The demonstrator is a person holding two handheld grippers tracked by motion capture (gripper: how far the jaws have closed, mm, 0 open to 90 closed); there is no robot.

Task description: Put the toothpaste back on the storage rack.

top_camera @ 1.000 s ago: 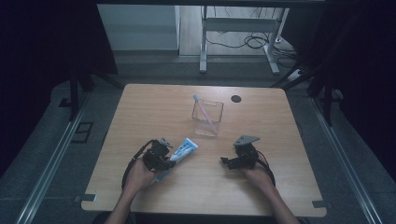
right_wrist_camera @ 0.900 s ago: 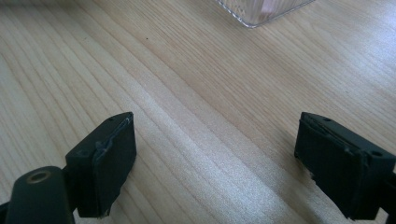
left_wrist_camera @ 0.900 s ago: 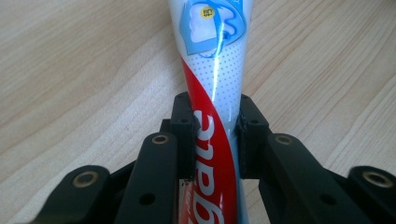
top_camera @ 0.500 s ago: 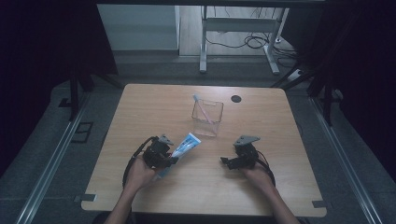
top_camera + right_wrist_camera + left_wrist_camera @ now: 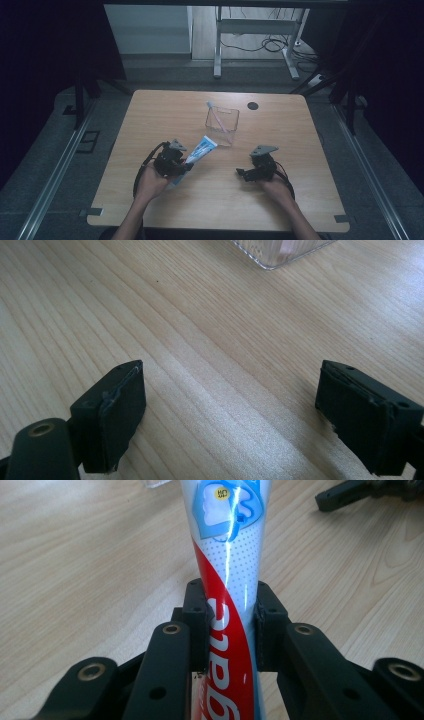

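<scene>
The left gripper [image 5: 227, 625] is clamped on a toothpaste tube [image 5: 227, 555], holding it above the wooden table [image 5: 150, 115], its far end pointing toward the clear container [image 5: 222, 125]; the right gripper [image 5: 232, 415] rests low over the table with jaws spread wide, nothing between them; a toothbrush [image 5: 218, 116] leans inside the container.
</scene>
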